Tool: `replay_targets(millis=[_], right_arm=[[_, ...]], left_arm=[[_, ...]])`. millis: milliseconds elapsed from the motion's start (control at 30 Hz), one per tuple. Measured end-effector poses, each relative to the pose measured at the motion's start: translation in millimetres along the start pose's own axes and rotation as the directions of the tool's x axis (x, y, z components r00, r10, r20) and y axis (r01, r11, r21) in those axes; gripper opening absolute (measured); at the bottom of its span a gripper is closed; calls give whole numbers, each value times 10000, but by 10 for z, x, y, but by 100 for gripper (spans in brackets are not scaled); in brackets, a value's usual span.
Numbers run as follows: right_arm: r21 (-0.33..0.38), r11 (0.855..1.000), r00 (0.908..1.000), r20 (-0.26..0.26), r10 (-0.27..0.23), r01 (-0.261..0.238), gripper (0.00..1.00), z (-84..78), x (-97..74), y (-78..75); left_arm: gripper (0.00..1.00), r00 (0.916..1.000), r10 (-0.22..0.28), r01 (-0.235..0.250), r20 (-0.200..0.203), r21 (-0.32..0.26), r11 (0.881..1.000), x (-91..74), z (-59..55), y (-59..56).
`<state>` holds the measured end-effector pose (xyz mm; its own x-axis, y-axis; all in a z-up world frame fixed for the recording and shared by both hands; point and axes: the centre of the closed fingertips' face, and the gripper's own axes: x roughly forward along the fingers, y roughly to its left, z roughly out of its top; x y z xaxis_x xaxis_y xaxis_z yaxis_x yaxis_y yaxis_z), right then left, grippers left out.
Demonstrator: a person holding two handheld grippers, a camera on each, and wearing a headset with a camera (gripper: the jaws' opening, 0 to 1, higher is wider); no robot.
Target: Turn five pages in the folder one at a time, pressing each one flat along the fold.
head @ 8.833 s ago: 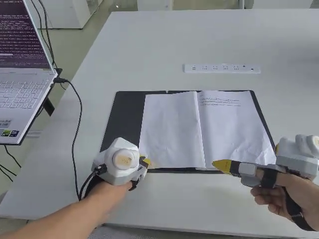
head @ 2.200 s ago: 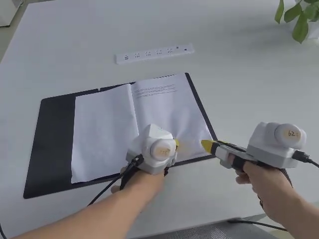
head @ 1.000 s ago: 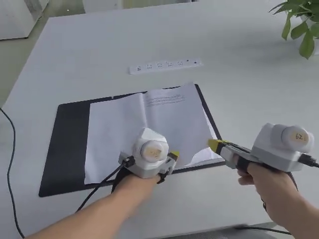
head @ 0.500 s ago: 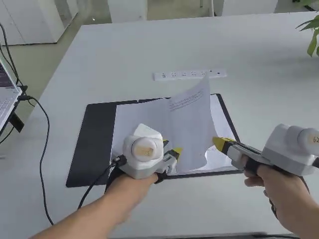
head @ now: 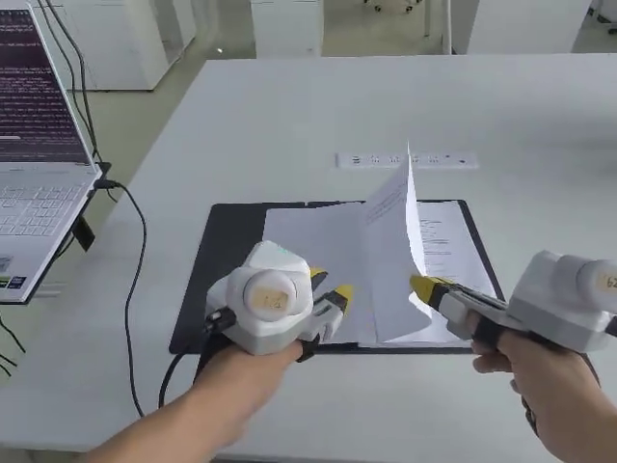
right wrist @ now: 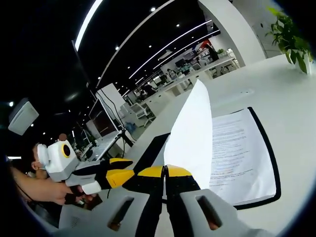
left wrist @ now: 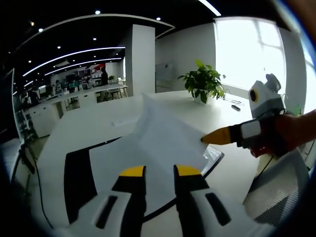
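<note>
The folder (head: 231,270) is laid open on the table (head: 289,106), spine pointing away from the person. One page (head: 395,241) is stood upright, pinched at its lower edge by the right gripper (head: 421,285). The left gripper (head: 333,294) is held slightly parted and empty.

On the right gripper (head: 421,285), a round cream disc (head: 605,283) bears an orange number beginning with 6; the frame edge cuts off the rest. The left gripper (head: 331,286) has a matching disc (head: 268,301) with faint orange marks, illegible. Beyond the white table's (head: 289,106) left edge, a silver laptop (head: 39,207) shows pale text lines on its purple screen (head: 34,87), too small to read. So is the print on the lifted white sheet (head: 390,231) and on the right-hand page (head: 439,236) of the open black folder (head: 231,260).
</note>
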<state>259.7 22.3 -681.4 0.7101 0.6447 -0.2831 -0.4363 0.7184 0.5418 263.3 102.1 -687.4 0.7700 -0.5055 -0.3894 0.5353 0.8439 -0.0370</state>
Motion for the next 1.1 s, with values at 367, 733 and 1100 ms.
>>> replay_targets(millis=[367,733,1100], right_arm=[[-103,9988,9975,-534,471,-478,0,-144,300,241],[-275,9961,9885,-1287,791,-833,0,-323,621,413],[-379,9936,9719,-2152,957,-1062,0,-614,946,509]], left_arm=[[20,9986,518,-516,84,-195,9985,-265,-62,290],[20,9952,968,-962,118,-423,9945,-462,-126,538],[20,9900,1411,-1412,-60,-723,9873,-581,-266,798]])
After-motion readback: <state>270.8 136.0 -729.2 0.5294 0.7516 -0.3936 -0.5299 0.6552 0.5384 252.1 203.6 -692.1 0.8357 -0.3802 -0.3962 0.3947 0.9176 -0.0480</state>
